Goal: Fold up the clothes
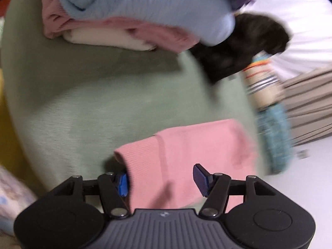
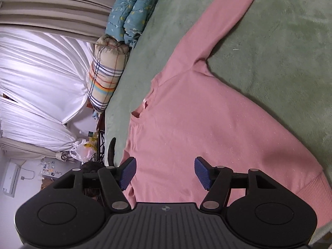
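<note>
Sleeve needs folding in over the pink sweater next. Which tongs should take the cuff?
Left, probably. The left tongs stand open right at the ribbed cuff. The right tongs hang open over the pink sweater body, far from its outstretched sleeve.

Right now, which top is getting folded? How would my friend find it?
Look at the big green blanket covering the bed. The pink sweater lies spread flat on it, one long sleeve stretched out. The other clothes sit bunched in a pile; this one lies alone and open.
</note>
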`<state>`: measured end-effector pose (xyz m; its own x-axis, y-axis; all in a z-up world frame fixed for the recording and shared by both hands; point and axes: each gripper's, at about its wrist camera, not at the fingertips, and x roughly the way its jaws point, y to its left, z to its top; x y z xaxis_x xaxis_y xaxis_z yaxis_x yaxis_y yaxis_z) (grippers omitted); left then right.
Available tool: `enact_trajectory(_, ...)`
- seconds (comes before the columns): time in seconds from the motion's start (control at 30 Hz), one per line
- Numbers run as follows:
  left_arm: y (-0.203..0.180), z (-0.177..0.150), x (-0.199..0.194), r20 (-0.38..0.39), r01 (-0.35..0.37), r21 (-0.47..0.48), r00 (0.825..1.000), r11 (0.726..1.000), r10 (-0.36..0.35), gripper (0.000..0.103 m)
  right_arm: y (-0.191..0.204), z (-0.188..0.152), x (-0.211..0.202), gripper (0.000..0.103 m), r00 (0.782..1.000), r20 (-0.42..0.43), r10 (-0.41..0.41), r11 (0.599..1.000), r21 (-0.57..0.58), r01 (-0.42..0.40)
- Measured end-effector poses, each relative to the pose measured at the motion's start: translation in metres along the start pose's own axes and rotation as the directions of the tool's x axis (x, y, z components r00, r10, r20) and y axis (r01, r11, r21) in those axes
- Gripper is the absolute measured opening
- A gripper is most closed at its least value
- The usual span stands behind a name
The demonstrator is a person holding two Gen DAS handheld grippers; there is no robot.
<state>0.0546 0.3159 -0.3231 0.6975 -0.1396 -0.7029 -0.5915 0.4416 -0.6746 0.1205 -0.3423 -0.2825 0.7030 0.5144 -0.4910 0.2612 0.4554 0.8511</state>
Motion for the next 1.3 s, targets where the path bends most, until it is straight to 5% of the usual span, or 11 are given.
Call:
enact_trajectory(0.07,-0.002,-0.001,-0.002,0.02,-0.008,0.001,1.0,1.0,0.008,0.054,-0.001,-0.001,0.0,0.063,1.0,0.002,0.004,1.0,0.001,-0.004)
enact_trajectory(0.1,-0.003,-0.001,-0.003,0.03,-0.012,0.001,0.999,1.0,0.012,0.017,-0.001,-0.002,0.0,0.063,1.0,0.002,0.005,1.0,0.002,-0.005)
enact_trajectory(0.13,-0.009,-0.001,-0.006,0.044,-0.041,0.032,0.998,0.999,0.039,0.006,-0.001,-0.003,0.001,0.063,1.0,-0.001,0.004,1.0,0.007,-0.004)
enact_trajectory(0.23,-0.037,0.004,-0.019,0.109,-0.138,0.163,0.987,0.977,0.122,0.006,-0.004,-0.007,0.005,0.063,1.0,-0.009,0.0,1.0,0.023,0.0)
enact_trajectory(0.37,-0.093,0.017,-0.056,0.262,-0.26,0.38,0.951,0.888,0.167,0.006,-0.007,-0.012,0.004,0.063,1.0,-0.001,-0.021,1.0,0.019,0.021)
enact_trajectory(0.5,-0.14,0.048,-0.094,0.391,-0.374,0.466,0.9,0.802,0.192,0.006,-0.018,-0.018,0.003,0.064,1.0,-0.001,-0.024,0.999,0.029,0.024)
enact_trajectory(0.77,-0.221,0.11,-0.104,0.511,-0.546,0.537,0.817,0.643,0.268,0.006,-0.037,-0.026,-0.002,0.064,1.0,-0.006,-0.029,0.997,0.072,0.029)
enact_trajectory(0.97,-0.288,0.159,-0.057,0.577,-0.624,0.548,0.764,0.557,0.288,0.006,-0.044,-0.027,-0.013,0.064,0.999,0.027,-0.041,0.995,0.095,0.038)
enact_trajectory(1.2,-0.303,0.203,0.004,0.547,-0.694,0.523,0.718,0.494,0.43,0.006,-0.055,-0.032,-0.019,0.064,0.997,0.044,-0.066,0.99,0.13,0.059)
enact_trajectory(1.3,-0.292,0.21,0.02,0.512,-0.71,0.528,0.704,0.467,0.492,0.019,-0.06,-0.032,-0.02,0.064,0.996,0.052,-0.078,0.986,0.152,0.069)
